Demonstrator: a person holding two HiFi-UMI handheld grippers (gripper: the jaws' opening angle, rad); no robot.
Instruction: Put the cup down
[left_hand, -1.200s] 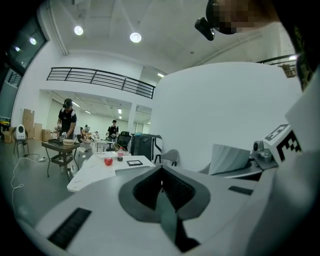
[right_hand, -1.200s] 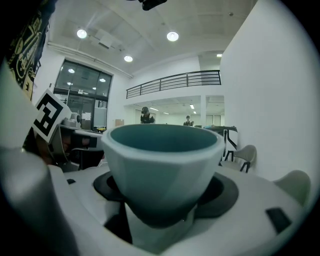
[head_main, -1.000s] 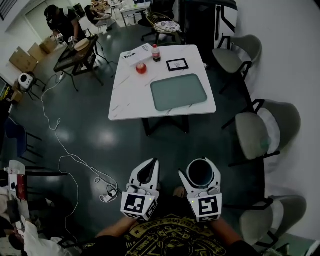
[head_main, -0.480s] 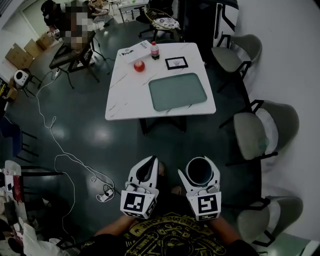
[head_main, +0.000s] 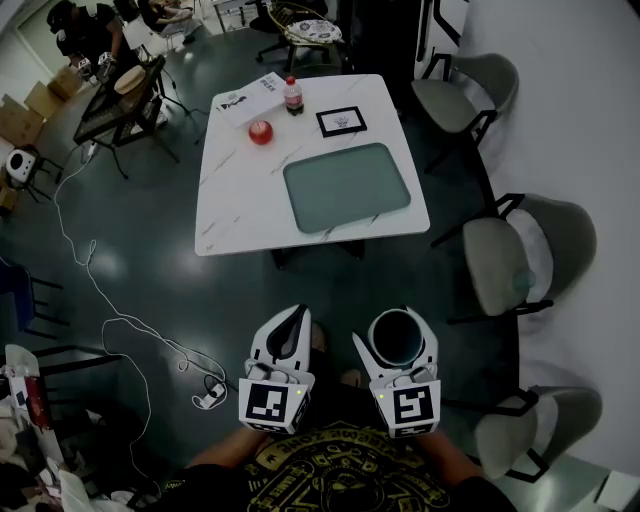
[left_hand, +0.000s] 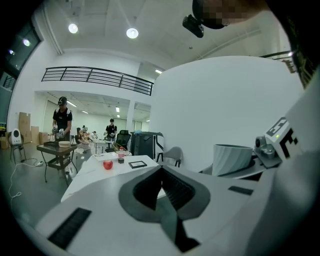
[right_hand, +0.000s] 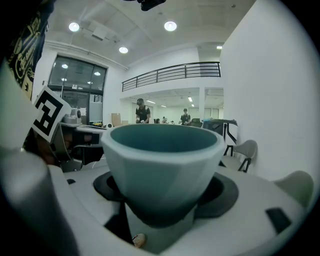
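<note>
Where the cup is: the cup (right_hand: 165, 160) stands upright between the jaws of the right gripper (head_main: 398, 322), carried over the dark floor (head_main: 150, 270), well short of the table's near edge.
Right claw: spread wide and pinching the cup low on its body, one dark pad on each side of the tapering wall.
Cup's look: pale, faceted outside, darker teal inside; it seems empty, and no handle shows.
Handling, as a judgement: stiff and hard, probably glazed ceramic, so smooth, fairly weighty and liable to chip if it lands hard. The taper could let it creep upward under a tight squeeze.
Where to hold: on opposite sides of the lower wall, as now, kept level.
Left claw: the left gripper (head_main: 298, 325) has its jaws pressed together with nothing between them, and hangs just beside the right one.
Table (head_main: 235, 205): white, ahead of both grippers.
Tray (head_main: 347, 187): grey-green, bare, toward the near right corner.
Far edge: a paper (head_main: 250, 98) at the left corner, a bottle (head_main: 292, 95), then a framed marker card (head_main: 341, 121).
Red round thing (head_main: 260, 132): near the bottle.
Chairs (head_main: 500, 260): along the table's right edge.
</note>
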